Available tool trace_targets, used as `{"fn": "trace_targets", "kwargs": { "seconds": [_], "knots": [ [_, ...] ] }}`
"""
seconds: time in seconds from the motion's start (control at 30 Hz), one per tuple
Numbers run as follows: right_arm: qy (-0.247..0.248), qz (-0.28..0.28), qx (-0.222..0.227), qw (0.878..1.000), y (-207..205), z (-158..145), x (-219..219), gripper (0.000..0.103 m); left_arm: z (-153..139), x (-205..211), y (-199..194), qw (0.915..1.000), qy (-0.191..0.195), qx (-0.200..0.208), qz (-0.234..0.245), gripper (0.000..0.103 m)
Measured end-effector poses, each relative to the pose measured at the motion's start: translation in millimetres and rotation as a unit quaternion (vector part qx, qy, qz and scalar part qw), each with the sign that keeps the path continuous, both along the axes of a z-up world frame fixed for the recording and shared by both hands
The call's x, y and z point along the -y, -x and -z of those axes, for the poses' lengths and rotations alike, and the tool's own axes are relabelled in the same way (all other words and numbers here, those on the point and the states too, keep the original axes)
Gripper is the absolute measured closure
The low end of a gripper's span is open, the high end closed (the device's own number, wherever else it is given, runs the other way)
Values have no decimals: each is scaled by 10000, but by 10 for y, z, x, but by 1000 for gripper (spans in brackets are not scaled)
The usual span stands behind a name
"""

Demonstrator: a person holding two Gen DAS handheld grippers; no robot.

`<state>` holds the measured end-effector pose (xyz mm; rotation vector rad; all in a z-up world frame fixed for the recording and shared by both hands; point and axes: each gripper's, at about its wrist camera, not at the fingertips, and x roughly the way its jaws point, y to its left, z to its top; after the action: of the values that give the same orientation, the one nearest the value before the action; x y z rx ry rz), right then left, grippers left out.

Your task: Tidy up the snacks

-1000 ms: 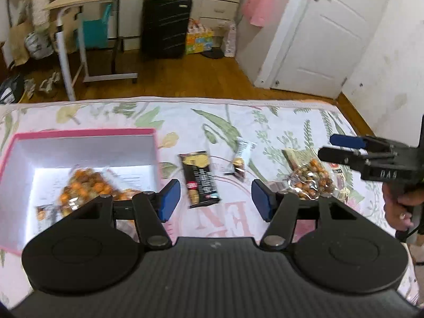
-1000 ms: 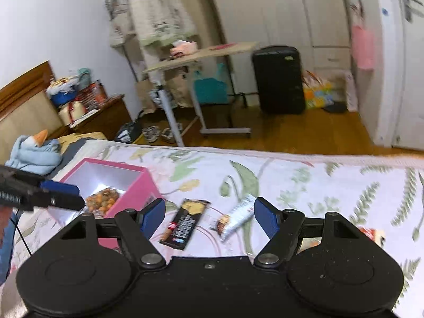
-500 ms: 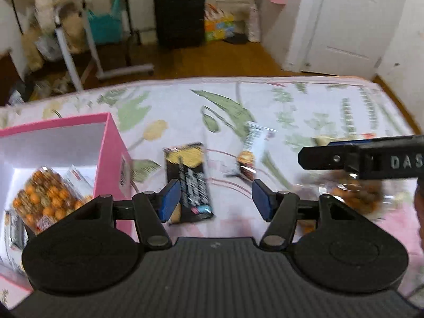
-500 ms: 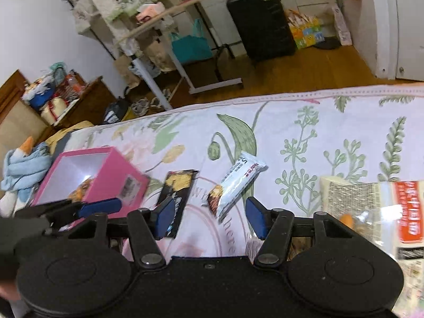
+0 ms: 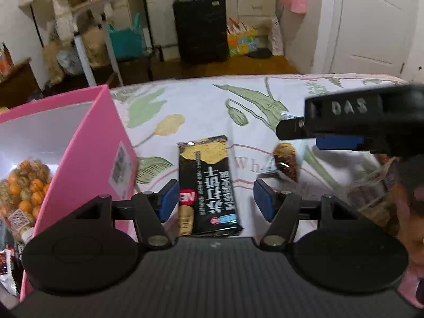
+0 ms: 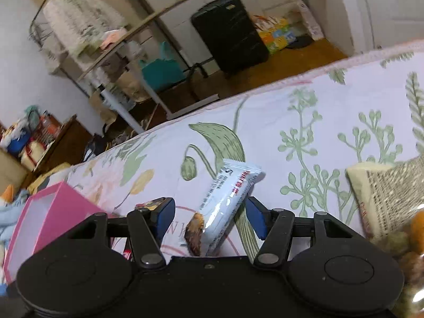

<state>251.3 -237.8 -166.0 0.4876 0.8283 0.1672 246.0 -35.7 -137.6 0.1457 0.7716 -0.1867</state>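
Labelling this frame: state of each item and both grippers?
Pink box: open, snacks inside.
Black cracker pack: flat on the bedspread, between the left gripper jaws, not pinched.
White bar: flat, sealed, between the right gripper jaws, not pinched.
Nut bag: lying on the bedspread.
Both grippers: open.

The sheet (image 5: pixel 201 100) is white with green leaves, a yellow bud and thin pink lettering; its edge is pink. At left in the left wrist view the box (image 5: pixel 87 145) is pink outside, white inside, holding an orange-and-tan bag (image 5: pixel 23 182). At centre the packet (image 5: pixel 208 182) is black with a gold top, white script and a red patch. In the right wrist view the bar (image 6: pixel 228 198) is white with red print and a brown picture. Gripper pads (image 5: pixel 169 198) are blue on black. The suitcase (image 5: pixel 201 26) at upper centre is black.
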Motion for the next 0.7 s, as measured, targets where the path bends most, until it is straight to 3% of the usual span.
{"fn": "trace_targets", "kwargs": {
  "seconds": [0.07,0.17,0.2,0.23,0.3,0.43,0.7],
  "knots": [
    [214,-63,-23,9997,-41,38,-68,38,40,39,11,9996,-252,113,-63,42],
    [702,-167,103,9973,-56,27,-204,43,112,-23,-76,9996,-12,-177,-216,42],
    [840,-163,114,9963,-54,26,-232,55,135,-50,-103,9992,68,-284,-258,42],
    [912,-188,96,9956,-51,25,-238,57,153,-84,-129,9987,161,-386,-281,42],
    [915,-190,129,9955,-6,-8,-224,59,172,-145,-173,9976,363,-527,-279,42],
    [1062,-408,281,9931,163,-112,-214,62,141,-205,-211,9952,612,-739,-182,54],
    [834,-646,445,9934,452,-257,-165,66,7,-308,-146,9913,936,-923,-85,55]
  ]
}}
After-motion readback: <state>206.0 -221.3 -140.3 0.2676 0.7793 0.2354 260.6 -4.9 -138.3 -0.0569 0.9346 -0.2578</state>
